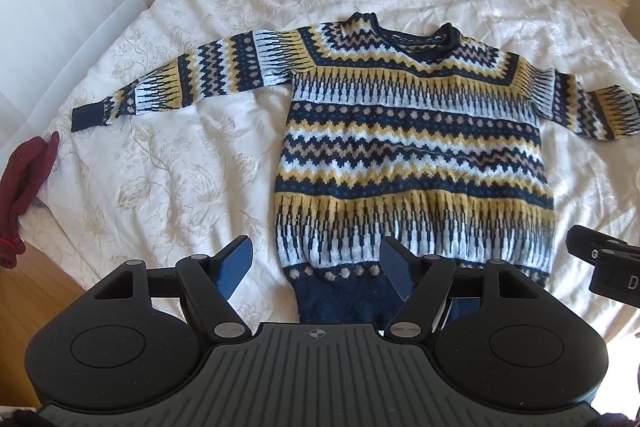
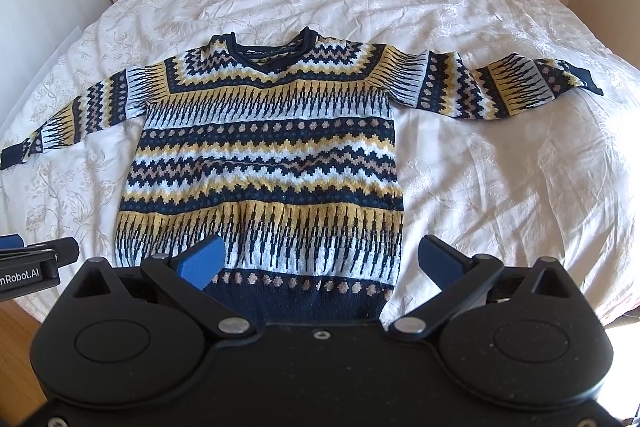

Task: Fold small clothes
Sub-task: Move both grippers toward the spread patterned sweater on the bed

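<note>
since the sweater lay flat on the bed with both sleeves spread, nothing was folded yet. left claw and right claw both hung wide and empty over the navy hem. it looked like thick soft knit, floppy, probably a bit stretchy, so i'd pinch a cuff or shoulder seam.

Black left gripper, blue fingers, silver screws.
</note>
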The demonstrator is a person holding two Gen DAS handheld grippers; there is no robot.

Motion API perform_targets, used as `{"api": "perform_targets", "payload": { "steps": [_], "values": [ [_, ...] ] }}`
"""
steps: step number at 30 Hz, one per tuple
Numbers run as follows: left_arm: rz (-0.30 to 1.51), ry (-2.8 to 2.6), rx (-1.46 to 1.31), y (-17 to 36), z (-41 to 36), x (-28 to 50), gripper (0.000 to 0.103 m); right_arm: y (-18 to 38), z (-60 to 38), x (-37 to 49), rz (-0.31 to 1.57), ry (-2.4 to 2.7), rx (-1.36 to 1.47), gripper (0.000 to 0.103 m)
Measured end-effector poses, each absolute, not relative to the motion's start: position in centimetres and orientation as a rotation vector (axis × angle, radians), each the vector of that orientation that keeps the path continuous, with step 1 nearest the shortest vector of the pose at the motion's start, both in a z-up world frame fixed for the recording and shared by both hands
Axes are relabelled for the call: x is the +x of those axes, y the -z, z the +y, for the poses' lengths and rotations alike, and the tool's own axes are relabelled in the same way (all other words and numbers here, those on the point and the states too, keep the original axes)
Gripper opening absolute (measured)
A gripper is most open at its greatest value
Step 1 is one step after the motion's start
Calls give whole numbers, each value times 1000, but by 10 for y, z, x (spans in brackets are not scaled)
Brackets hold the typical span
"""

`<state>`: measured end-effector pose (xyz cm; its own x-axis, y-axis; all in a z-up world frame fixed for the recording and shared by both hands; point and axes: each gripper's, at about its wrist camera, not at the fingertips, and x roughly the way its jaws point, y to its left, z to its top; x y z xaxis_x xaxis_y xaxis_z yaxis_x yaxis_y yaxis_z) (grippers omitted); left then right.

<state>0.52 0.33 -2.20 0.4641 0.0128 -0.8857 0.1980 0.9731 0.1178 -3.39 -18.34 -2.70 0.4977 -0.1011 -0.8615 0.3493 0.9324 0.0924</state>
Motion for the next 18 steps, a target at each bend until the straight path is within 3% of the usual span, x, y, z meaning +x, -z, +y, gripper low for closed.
{"api": "perform_targets", "payload": {
  "steps": [18],
  "values": [
    [1154, 137, 240, 43, -6, 56, 69, 46, -195, 9, 1092, 288, 292, 102]
  ]
}}
